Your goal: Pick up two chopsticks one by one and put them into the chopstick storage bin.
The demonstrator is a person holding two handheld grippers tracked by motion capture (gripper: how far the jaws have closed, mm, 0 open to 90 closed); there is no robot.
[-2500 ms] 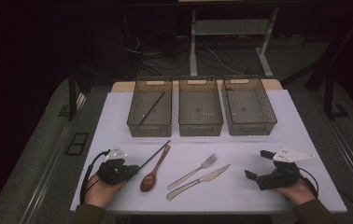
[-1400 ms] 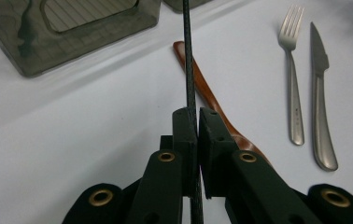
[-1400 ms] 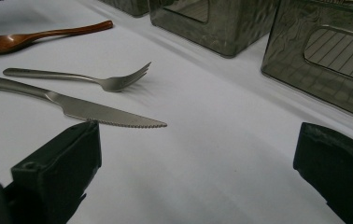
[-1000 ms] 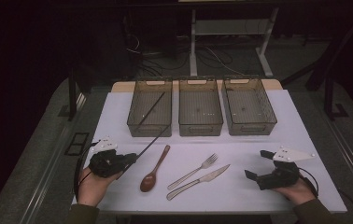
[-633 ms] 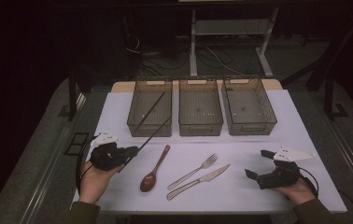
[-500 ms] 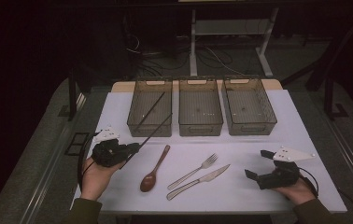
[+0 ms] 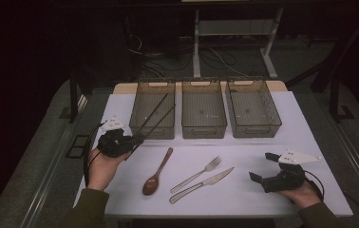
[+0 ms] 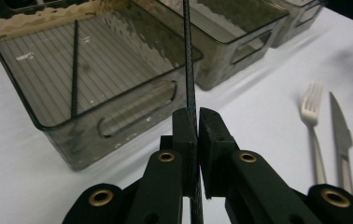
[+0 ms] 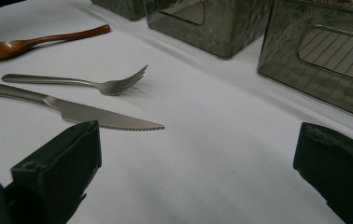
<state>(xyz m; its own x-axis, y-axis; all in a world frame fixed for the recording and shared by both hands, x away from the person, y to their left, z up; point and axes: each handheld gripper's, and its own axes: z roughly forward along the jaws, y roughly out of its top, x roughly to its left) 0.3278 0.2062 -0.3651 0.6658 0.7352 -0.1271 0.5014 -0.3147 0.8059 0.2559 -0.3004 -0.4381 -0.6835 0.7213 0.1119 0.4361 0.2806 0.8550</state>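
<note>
My left gripper [image 7: 136, 139] is shut on the near end of a thin black chopstick [image 7: 156, 122], at the table's left. The stick slants up and away, its far tip over the left smoky-grey bin [image 7: 152, 131]. In the left gripper view the chopstick [image 8: 187, 65] is pinched between the pads of my left gripper [image 8: 197, 120]. A second chopstick [image 8: 75, 70] lies inside that bin [image 8: 132, 112]. My right gripper [image 7: 261, 166] rests open at the right front, holding nothing. In its own view the right gripper [image 9: 198, 158] has its jaws wide apart.
A brown wooden spoon [image 7: 156, 173], a metal fork [image 7: 197, 174] and a knife [image 7: 202, 184] lie on the white table [image 7: 244, 194] between my hands. Middle [image 7: 203, 130] and right [image 7: 256, 129] bins stand in a row at the back. Beyond the table are cables and a stand on the dark floor.
My left gripper has lifted the chopstick from beside the spoon and carried it up and away toward the left bin. The right gripper has stayed put.
</note>
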